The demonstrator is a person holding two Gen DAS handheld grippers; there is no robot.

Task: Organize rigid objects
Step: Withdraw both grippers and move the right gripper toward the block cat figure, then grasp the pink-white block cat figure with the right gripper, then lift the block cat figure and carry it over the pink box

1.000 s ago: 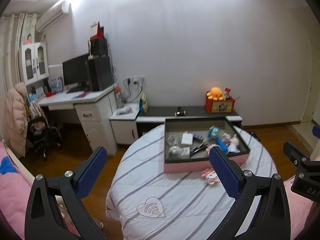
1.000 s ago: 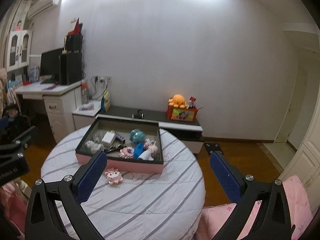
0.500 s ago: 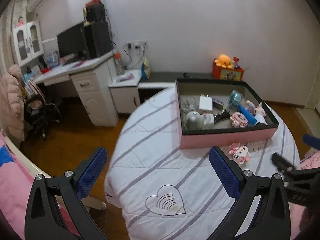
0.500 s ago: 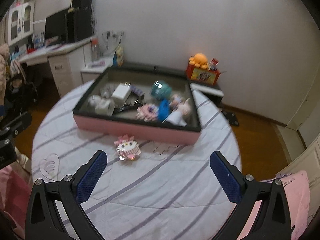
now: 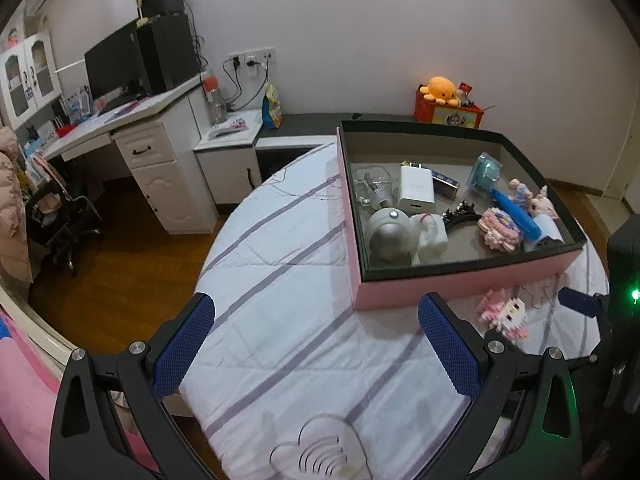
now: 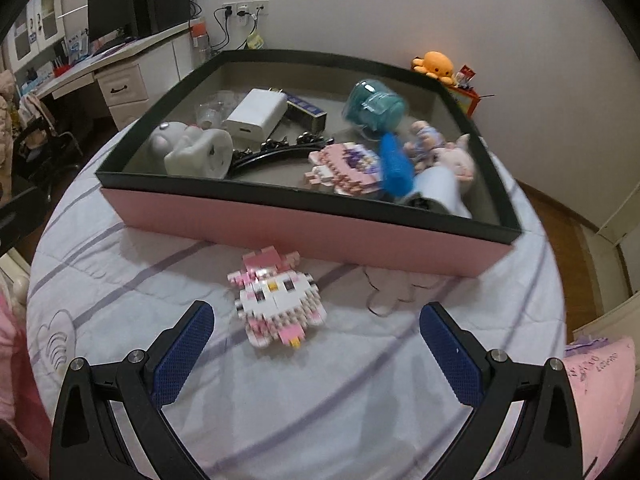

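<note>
A pink-and-white brick-built cat figure (image 6: 276, 300) lies on the striped round table (image 6: 280, 400), just in front of the pink box (image 6: 304, 228). It also shows in the left wrist view (image 5: 505, 314). The pink box (image 5: 460, 284) holds several small items, among them a white charger (image 6: 256, 114), a teal cup (image 6: 374, 106) and a blue tube (image 6: 396, 168). My right gripper (image 6: 316, 348) is open and empty, low over the table, with the figure just beyond its fingertips. My left gripper (image 5: 316, 348) is open and empty over the table's left part.
A white desk (image 5: 132, 128) with a monitor stands at the back left, with an office chair (image 5: 60, 216) beside it. A low cabinet (image 5: 304, 128) with an orange plush (image 5: 440, 88) runs along the wall. A pink pillow (image 6: 600, 392) lies at the right. The right gripper's body (image 5: 620, 320) shows at the left view's right edge.
Both grippers have moved forward and down toward the table. The pink box and the brick figure now appear much closer, and the right gripper is now just short of the figure.
</note>
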